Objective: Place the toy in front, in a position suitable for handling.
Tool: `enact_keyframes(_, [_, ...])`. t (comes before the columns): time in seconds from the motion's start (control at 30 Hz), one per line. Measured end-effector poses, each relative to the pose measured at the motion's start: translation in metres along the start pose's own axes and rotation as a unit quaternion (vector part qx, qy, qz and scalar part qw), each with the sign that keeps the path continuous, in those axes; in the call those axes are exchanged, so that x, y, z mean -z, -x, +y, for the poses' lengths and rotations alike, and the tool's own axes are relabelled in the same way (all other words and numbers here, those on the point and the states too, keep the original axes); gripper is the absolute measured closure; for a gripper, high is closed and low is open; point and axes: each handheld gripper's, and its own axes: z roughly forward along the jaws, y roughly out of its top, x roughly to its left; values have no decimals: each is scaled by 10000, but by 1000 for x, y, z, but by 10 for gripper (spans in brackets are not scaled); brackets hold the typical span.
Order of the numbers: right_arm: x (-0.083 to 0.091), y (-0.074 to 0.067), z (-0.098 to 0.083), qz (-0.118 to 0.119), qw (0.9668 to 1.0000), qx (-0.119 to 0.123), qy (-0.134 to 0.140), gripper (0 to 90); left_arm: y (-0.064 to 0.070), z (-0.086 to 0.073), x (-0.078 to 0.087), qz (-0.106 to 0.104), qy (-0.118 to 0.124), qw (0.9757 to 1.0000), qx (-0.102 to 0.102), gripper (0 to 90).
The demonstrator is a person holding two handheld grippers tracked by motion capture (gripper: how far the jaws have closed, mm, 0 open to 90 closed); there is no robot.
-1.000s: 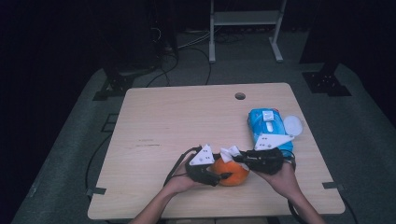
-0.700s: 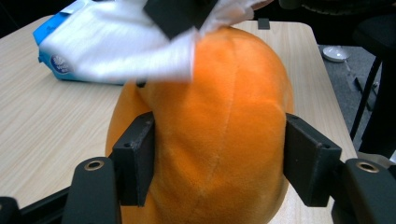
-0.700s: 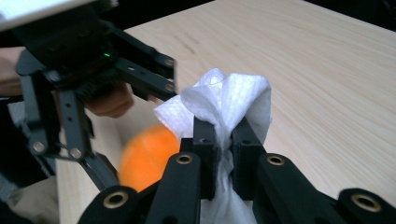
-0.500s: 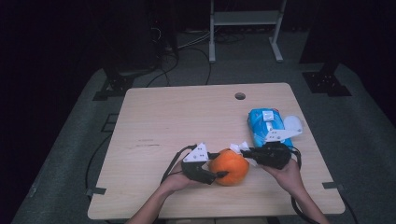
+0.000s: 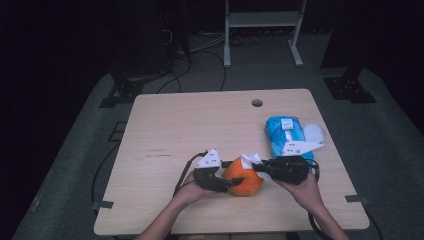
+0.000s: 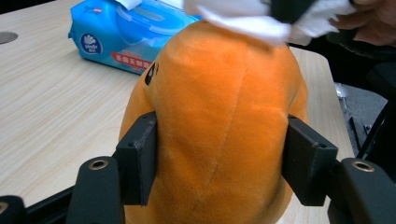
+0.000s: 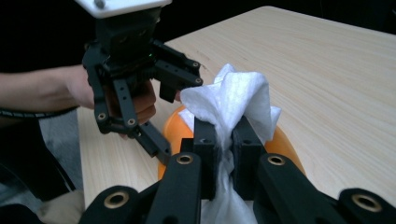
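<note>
Your left tool [image 5: 235,182] has the orange plush toy [image 6: 219,126] squeezed between its pads [image 6: 140,163], low on the toy's body, one pad on each flank. Those jaws have just been closing further with the toy between them, and the soft fabric bulges above them. That low grip looks meant to steady the toy on the surface [image 5: 200,125] and leave its top free.

Your right tool [image 7: 223,140] is nearly shut on a white wipe [image 7: 233,100], pinching it at a bunched fold so that loose cloth stands ahead of the jaws and more hangs below them. Held this way, the wipe rests on the top of the toy, just ahead of your right tool and directly above the left tool's grip, so a cleaning stroke meets a braced object instead of pushing it away.

The blue pack of wipes [image 5: 286,136] lies on the surface just beyond your right tool, its flap open, probably kept near for the next sheet.
</note>
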Motion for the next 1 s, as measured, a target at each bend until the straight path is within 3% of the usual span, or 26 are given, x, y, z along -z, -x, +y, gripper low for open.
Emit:
enact_keyframes(0.23, [0,-3,0,-389,9989,206,-162,825,0,2,0,32,22,9999,106,366])
enact_keyframes(0.33, [-3,-10,4,-326,9988,324,-144,825,1,5,0,45,56,9997,230,372])
enact_keyframes(0.43, [-10,-20,10,-212,9987,443,-140,825,8,9,-2,125,10,9999,39,375])
enact_keyframes(0.57, [-23,-32,19,-206,9963,801,-249,825,16,13,-3,209,-71,9996,-185,382])
enact_keyframes(0.73, [-20,-28,21,-519,9941,917,-273,825,13,14,2,254,-59,9996,-146,388])
enact_keyframes(0.8, [-14,-21,20,-662,9942,810,-259,825,12,14,4,244,-53,9996,-134,388])
enact_keyframes(0.9, [-11,-19,19,-669,9951,698,-222,825,13,15,2,237,-65,9996,-111,389])
enact_keyframes(1.0, [-15,-27,19,-659,9932,912,-282,824,13,13,1,232,-69,9995,-184,379])
